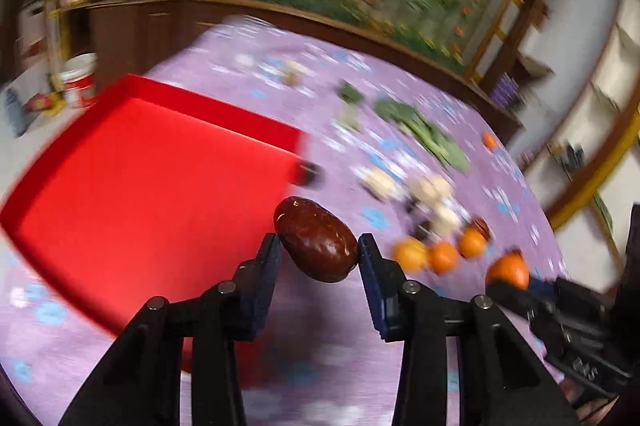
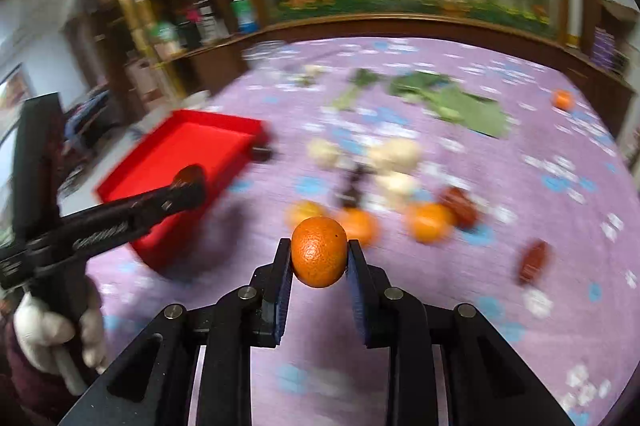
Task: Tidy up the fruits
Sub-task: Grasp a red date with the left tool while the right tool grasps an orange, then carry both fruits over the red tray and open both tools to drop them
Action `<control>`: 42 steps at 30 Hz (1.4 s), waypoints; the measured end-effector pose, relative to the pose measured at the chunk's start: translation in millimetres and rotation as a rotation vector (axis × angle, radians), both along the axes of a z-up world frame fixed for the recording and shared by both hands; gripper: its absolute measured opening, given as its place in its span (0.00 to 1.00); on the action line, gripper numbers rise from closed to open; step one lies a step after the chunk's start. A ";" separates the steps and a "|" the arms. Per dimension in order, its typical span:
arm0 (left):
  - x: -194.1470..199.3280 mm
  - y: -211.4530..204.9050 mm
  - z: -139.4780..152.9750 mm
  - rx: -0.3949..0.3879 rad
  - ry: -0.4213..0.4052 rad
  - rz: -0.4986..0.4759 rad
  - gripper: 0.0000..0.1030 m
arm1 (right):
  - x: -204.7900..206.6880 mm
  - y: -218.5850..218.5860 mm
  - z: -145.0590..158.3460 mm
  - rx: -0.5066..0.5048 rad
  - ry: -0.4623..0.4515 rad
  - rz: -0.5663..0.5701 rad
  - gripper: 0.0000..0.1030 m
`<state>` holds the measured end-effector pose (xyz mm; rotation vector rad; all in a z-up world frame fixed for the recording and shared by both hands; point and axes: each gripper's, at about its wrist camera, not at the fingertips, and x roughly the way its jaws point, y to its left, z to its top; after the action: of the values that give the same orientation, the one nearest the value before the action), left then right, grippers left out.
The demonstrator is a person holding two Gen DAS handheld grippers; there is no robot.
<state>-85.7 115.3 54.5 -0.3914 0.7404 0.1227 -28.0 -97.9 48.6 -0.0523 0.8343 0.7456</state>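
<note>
Left claw (image 1: 318, 246) clamps date (image 1: 316, 239), right claw (image 2: 319, 252) clamps orange (image 2: 319, 252) (round, tip-held): either could slip short of tray (image 1: 132, 166).

A purple flowered tabletop (image 2: 500, 186) carries a red tray (image 2: 192, 154) near its left edge, leafy greens (image 2: 452, 98) toward the far edge, and scattered oranges (image 2: 430, 222), white pieces (image 2: 396, 152) and dark red fruits (image 2: 534, 260) mid-surface.

Two matte black hand-held grippers, one white-gloved hand

The left gripper (image 1: 318, 246) and right gripper (image 2: 319, 252) each carry blue ribbed pads (image 2: 283, 290), angular black linkage arms and silver round pivot pins (image 2: 247, 292); beside the left gripper's handle, a white knit glove (image 2: 48, 330) meets a dark maroon sleeve (image 2: 24, 386).
</note>
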 end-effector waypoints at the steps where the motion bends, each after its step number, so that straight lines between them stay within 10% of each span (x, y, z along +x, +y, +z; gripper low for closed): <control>1: -5.5 17.2 0.9 0.001 -0.004 0.047 0.37 | -0.8 20.4 3.1 0.023 0.018 0.049 0.28; 9: -29.5 100.7 -9.0 0.036 0.025 0.270 0.31 | -8.2 140.8 -5.5 0.053 0.075 0.246 0.28; 21: -41.7 127.7 -25.2 -0.071 0.000 0.288 0.41 | -9.2 199.4 -35.3 -0.043 0.090 0.261 0.30; 33: -52.3 108.4 5.4 -0.073 -0.073 0.304 0.65 | -20.0 165.1 -11.7 -0.042 -0.034 0.202 0.52; 42: -38.4 58.0 20.7 -0.021 -0.065 0.191 0.69 | 7.0 59.4 -15.5 0.033 0.023 0.002 0.54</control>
<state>-124.1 173.3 75.2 -0.4836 0.6398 0.2814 -21.0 -38.5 33.1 -0.0150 0.8440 0.7634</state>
